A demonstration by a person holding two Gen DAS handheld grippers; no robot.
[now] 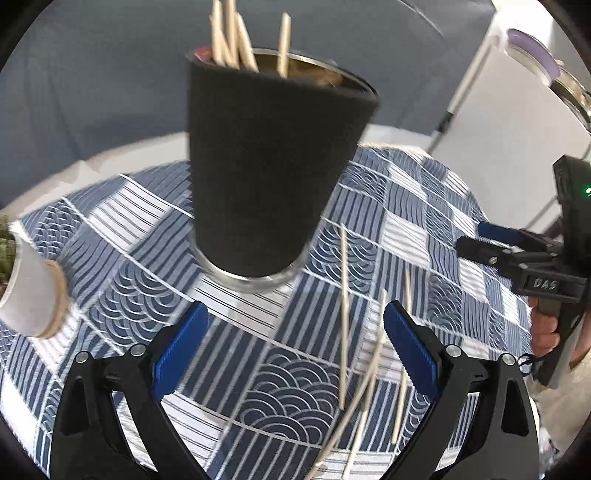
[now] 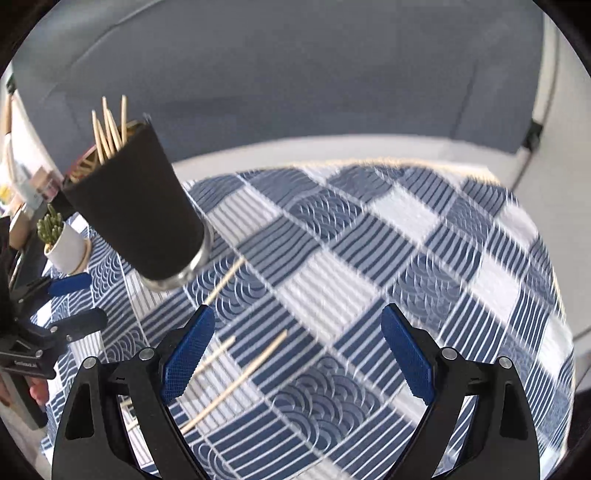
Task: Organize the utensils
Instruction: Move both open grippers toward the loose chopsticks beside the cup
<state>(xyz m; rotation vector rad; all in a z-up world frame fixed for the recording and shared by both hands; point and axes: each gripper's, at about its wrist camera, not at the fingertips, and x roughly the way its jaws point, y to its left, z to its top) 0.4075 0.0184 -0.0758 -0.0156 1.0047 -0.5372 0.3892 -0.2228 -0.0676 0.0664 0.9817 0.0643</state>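
While the left gripper [image 1: 293, 341] looks down from the left wrist view, its jaws stand wide open with nothing pressed between the blue pads. A tall black cup with a metal base [image 1: 266, 166] stands upright on the blue and white patterned tablecloth [image 1: 424, 206], just beyond the fingertips, and several thin wooden sticks [image 1: 231, 33] already stand in it. Loose pale wooden sticks [image 1: 344, 317] lie flat on the cloth on the right side of the jaws, near the right pad, and their long axes run mostly from near to far. The right gripper [image 1: 480, 242] shows at the right edge, well apart from the cup.

Seen from the right wrist view, the right gripper [image 2: 297, 349] also has its jaws wide open and empty. The loose sticks [image 2: 240, 380] lie on the left side, close to the left pad, slanting from near left to far right. The cup [image 2: 136, 206] stands far to the left, next to a small white pot with a green plant [image 2: 68, 247]. I judge both grippers about equally near to the sticks
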